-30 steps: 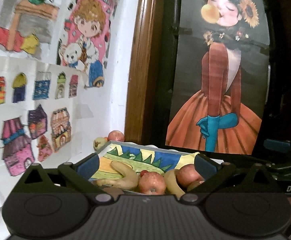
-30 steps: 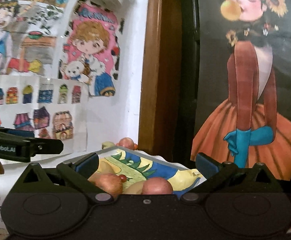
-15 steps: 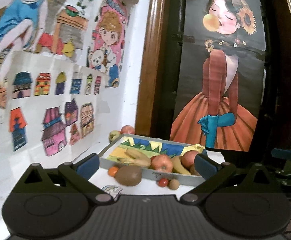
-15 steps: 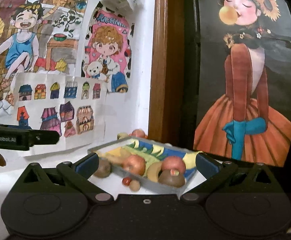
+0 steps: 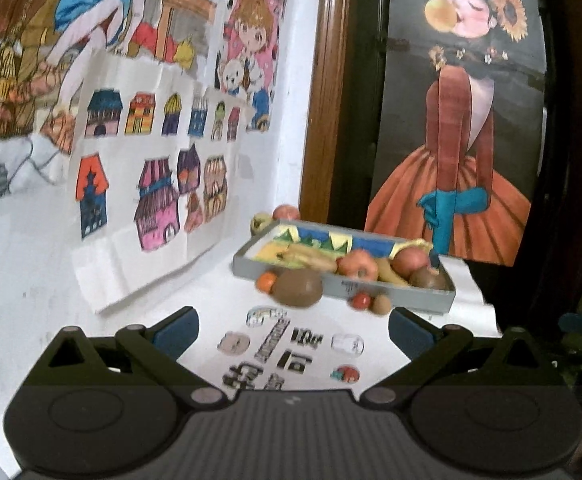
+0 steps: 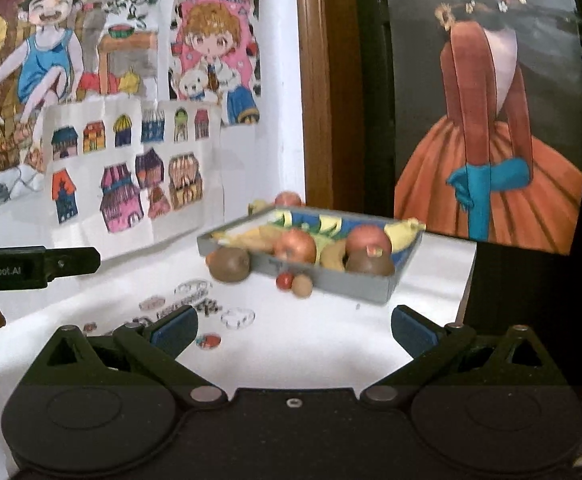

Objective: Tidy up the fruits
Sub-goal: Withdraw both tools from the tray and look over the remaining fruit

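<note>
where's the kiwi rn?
On the white table, outside the grey tray, against its front-left corner: the kiwi is centre frame in both wrist views, with a small orange fruit at its left.

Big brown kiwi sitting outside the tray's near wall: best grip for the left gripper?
Probably take the kiwi across its short middle, coming from above and from the near side. It lies long axis sideways against the tray wall, orange fruit at its left, so only top and front are free. Left gripper is open.
</note>
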Demonstrator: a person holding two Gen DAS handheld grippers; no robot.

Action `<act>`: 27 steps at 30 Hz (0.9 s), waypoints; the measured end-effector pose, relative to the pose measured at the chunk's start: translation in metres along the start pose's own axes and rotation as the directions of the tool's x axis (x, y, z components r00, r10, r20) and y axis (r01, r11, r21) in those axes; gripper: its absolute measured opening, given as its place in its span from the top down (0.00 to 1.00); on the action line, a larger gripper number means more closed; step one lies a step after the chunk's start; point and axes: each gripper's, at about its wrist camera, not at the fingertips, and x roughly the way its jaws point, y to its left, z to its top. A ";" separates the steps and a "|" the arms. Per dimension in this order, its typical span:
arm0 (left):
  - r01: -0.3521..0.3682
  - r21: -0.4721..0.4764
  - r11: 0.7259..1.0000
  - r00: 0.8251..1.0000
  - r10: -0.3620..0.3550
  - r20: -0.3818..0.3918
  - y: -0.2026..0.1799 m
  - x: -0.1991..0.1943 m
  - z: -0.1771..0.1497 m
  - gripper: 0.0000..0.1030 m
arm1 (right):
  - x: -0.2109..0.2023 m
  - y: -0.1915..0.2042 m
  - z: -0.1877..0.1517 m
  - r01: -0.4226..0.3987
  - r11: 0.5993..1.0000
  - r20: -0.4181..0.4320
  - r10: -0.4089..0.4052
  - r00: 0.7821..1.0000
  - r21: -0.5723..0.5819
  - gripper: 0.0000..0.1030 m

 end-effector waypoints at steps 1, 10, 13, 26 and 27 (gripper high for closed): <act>0.000 0.002 1.000 1.000 0.000 -0.009 0.000 0.000 -0.002 0.00 | 0.001 0.001 -0.002 0.005 1.000 -0.009 -0.005 1.000 0.002 0.01; -0.009 0.028 1.000 0.999 0.010 -0.050 0.002 0.008 -0.007 0.00 | 0.010 0.004 -0.009 -0.001 1.000 -0.049 0.002 0.999 0.019 0.01; -0.013 0.040 0.999 0.999 0.015 -0.052 0.001 0.012 -0.003 0.00 | 0.014 0.004 -0.009 -0.005 1.000 -0.058 0.006 0.998 0.018 0.01; -0.016 0.051 0.999 1.000 0.015 0.008 0.017 0.003 0.078 0.00 | 0.025 -0.001 0.025 -0.046 0.999 -0.035 0.046 0.998 0.002 0.01; -0.015 0.058 0.998 1.000 0.014 0.013 0.016 0.002 0.087 0.00 | 0.025 -0.002 0.030 -0.053 0.999 -0.024 0.053 0.998 -0.004 0.01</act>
